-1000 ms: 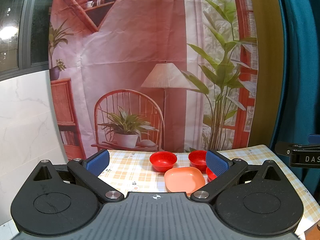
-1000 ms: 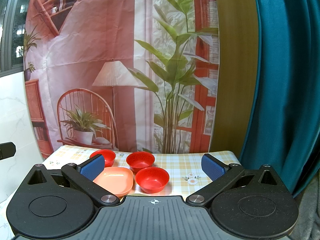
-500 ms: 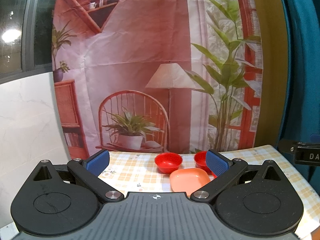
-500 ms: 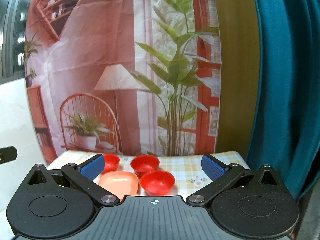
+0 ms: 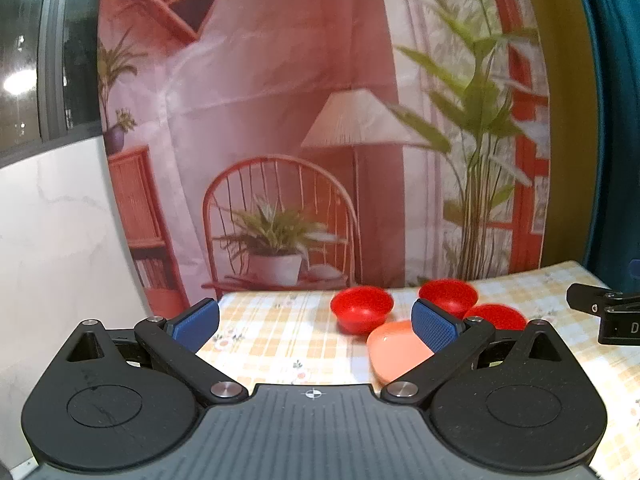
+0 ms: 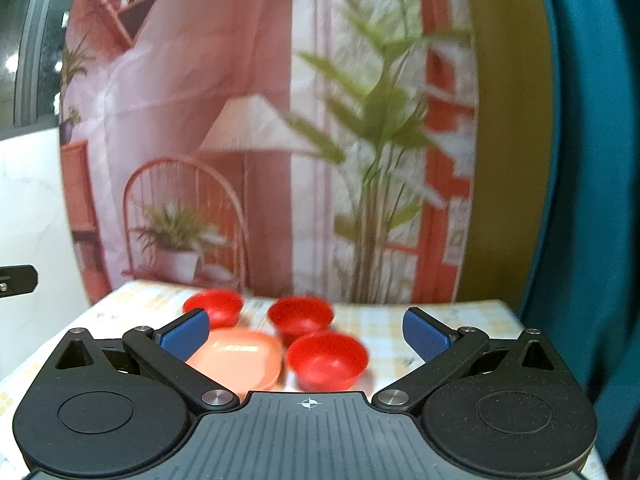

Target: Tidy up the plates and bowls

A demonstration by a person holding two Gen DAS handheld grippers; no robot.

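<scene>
Three red bowls (image 6: 327, 358) plus one orange plate (image 6: 240, 360) clustered mid-table (image 5: 280, 340), nearer the far edge, bowls apart, nothing stacked. Left tongs (image 5: 316, 322) and right tongs (image 6: 306, 334) both spread wide, empty, short of the dishes. Approach step by the look of it; next: close in on nearest bowl, straddle rim, clamp.
</scene>
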